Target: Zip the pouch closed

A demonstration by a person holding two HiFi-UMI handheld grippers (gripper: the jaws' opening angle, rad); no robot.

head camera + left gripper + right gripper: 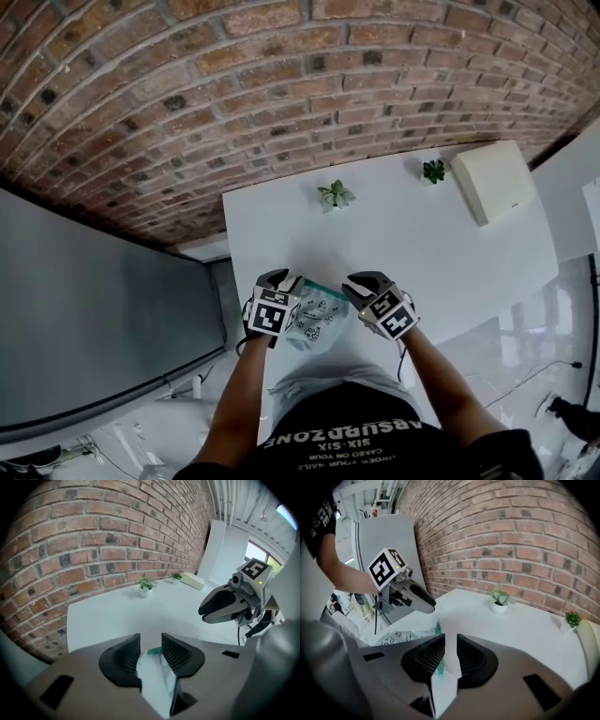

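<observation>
Pouch: a clear, floppy plastic pouch printed with small dark figures (317, 321) sits at the near edge of the white bench (412, 234), between the two tools. One end reaches into each, which keeps its teal zip strip (153, 651) where both can work along it. Whether it rests on the bench or hangs just above it I cannot tell.
Left tool: the left tool (150, 654) has its jaws well apart. The pouch's end lies in the gap and leans on one pad, not pinched.
Right tool: the right tool (450, 656) shows a narrower gap. The teal strip lies against one pad, and the other pad is clear of it.
Likely reason: a slack hold fits letting go or shifting grip. Whether the zip is fully shut cannot be read.
Background: a small potted plant (335, 196) and a cream box (491, 180) stand far across the bench, out of the working room.
</observation>
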